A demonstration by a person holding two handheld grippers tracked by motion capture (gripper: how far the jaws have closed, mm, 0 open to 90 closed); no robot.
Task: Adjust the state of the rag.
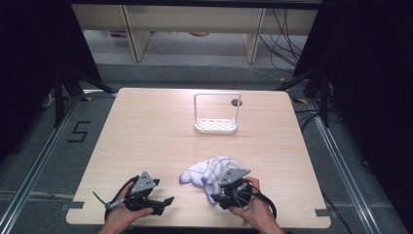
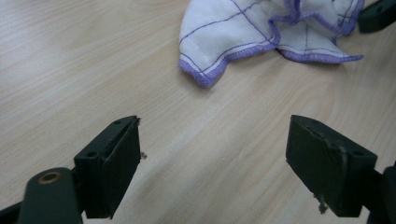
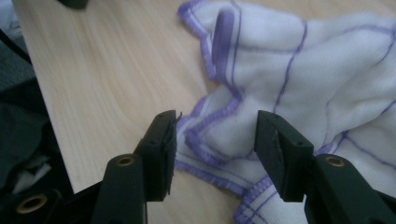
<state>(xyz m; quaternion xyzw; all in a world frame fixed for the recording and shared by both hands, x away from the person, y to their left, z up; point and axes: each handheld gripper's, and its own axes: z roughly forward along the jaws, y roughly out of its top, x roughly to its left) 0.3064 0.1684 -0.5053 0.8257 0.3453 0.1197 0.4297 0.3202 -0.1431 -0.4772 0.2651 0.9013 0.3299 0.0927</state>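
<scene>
We see one cloth [image 1: 210, 171], white with purple lines and a purple hem, lying crumpled in the lower middle of the high view, on the near part of the table [image 1: 146, 126]. Our right gripper [image 3: 215, 140] is at its near right edge: in the right gripper view its jaws stand partly open on either side of a folded bit of hem, not yet closed on it, so it holds nothing. Our left gripper [image 2: 212, 158] sits at the lower left of the high view, well apart from the cloth, its jaws spread wide over bare wood and empty; in its own view the cloth's nearest corner lies in the upper middle of the frame. We judge the step in hand to be taking hold of the cloth's edge. To do it well we should bring the right jaws low enough that the hem sits deep between the pads, pinch a single layer if we can rather than a bunched fold, and bring the left gripper up to that free corner. Beyond the cloth, one white rack [image 1: 216, 113] with a tall frame stands in the upper middle. By count: one cloth, one rack, two grippers.
</scene>
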